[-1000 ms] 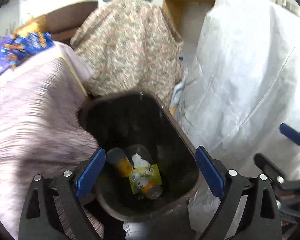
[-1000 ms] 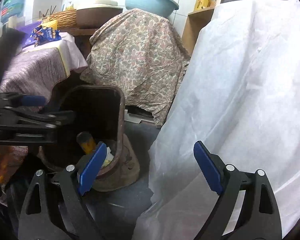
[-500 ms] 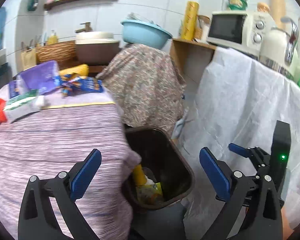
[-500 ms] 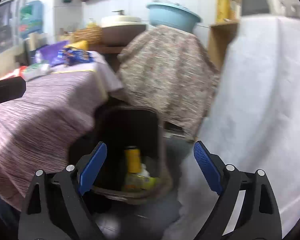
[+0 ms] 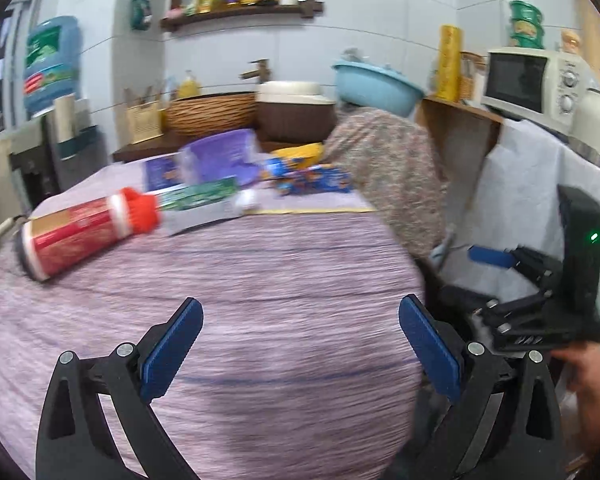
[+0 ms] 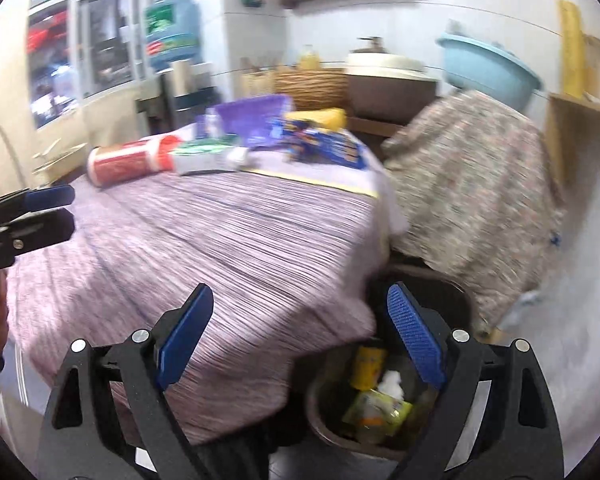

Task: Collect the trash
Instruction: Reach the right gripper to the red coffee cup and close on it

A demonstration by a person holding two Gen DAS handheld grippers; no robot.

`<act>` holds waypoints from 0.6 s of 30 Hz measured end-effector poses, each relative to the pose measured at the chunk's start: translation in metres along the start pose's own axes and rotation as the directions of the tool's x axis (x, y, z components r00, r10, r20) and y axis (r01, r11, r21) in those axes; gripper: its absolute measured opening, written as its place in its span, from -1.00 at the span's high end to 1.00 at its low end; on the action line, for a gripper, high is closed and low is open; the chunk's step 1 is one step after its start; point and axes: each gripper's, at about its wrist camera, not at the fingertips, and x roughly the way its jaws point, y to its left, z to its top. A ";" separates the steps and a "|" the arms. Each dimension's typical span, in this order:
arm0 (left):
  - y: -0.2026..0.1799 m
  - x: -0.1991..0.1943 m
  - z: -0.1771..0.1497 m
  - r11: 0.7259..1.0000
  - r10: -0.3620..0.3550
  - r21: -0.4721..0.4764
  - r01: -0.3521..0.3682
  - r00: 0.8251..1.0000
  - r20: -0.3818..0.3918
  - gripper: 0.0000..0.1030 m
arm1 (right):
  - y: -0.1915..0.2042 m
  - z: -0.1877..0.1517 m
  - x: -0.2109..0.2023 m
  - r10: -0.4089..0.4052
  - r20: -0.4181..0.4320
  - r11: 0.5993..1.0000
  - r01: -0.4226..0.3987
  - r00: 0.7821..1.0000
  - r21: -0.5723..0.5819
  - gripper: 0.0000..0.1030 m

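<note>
My left gripper (image 5: 300, 346) hangs open and empty over the purple striped tablecloth (image 5: 280, 280). At the table's far side lie a red can (image 5: 84, 236) on its side, a green-and-white tube (image 5: 204, 200), a purple bag (image 5: 220, 160) and blue snack wrappers (image 5: 312, 178). My right gripper (image 6: 300, 336) is open and empty above the table's corner and the dark trash bin (image 6: 328, 424). The bin holds a yellow can (image 6: 366, 362), a white tissue (image 6: 392, 380) and a yellow-green packet (image 6: 376, 408). In the right wrist view the red can (image 6: 128, 162) and wrappers (image 6: 324, 144) also show.
A floral-covered object (image 5: 384, 168) stands behind the bin. A white-sheeted counter (image 5: 520, 184) with a microwave (image 5: 520, 80) is on the right. A blue basin (image 5: 372, 84), a wicker basket (image 5: 212, 112) and a water jug (image 5: 50, 68) sit at the back.
Both grippers have risen and swung left, from over the bin to over the table. The table's trash has come into view. Both stay empty.
</note>
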 end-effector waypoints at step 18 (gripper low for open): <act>0.147 -0.040 -0.039 0.955 0.233 -0.179 -0.238 0.971 -0.046 -0.89 | 0.180 0.103 0.091 0.390 -0.170 0.804 -0.425 0.905 -0.416 -0.83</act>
